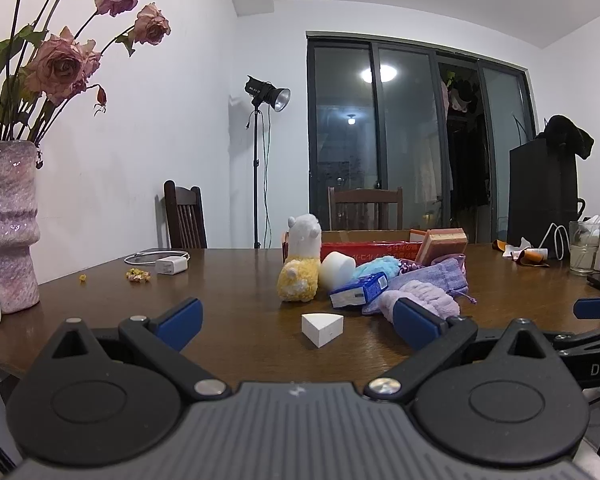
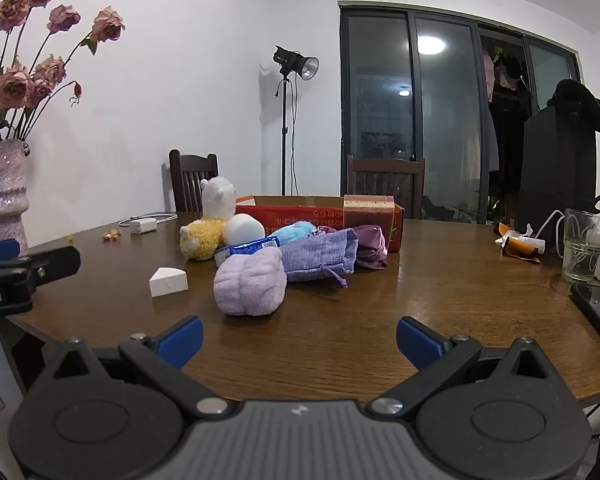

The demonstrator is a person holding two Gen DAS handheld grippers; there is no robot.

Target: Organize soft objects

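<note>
A heap of soft things lies mid-table before a red cardboard box (image 2: 300,213): a white-and-yellow plush alpaca (image 1: 300,264) (image 2: 210,222), a white foam cylinder (image 1: 337,270) (image 2: 243,229), a blue fluffy item (image 1: 378,266), a blue tissue pack (image 1: 358,290), a lilac drawstring pouch (image 2: 320,256) and a lilac folded towel (image 2: 250,282). A white wedge sponge (image 1: 323,327) (image 2: 168,281) lies alone in front. A brown-pink sponge (image 2: 368,208) leans on the box. My left gripper (image 1: 296,322) is open just short of the wedge. My right gripper (image 2: 298,340) is open over bare table, nearer than the towel.
A pink vase (image 1: 6,228) of dried roses stands at the left edge. A white charger (image 1: 171,266) and cable lie at the back left. At the right are a glass (image 2: 582,246), a dark phone (image 2: 598,312) and small tubes. Chairs stand behind the table.
</note>
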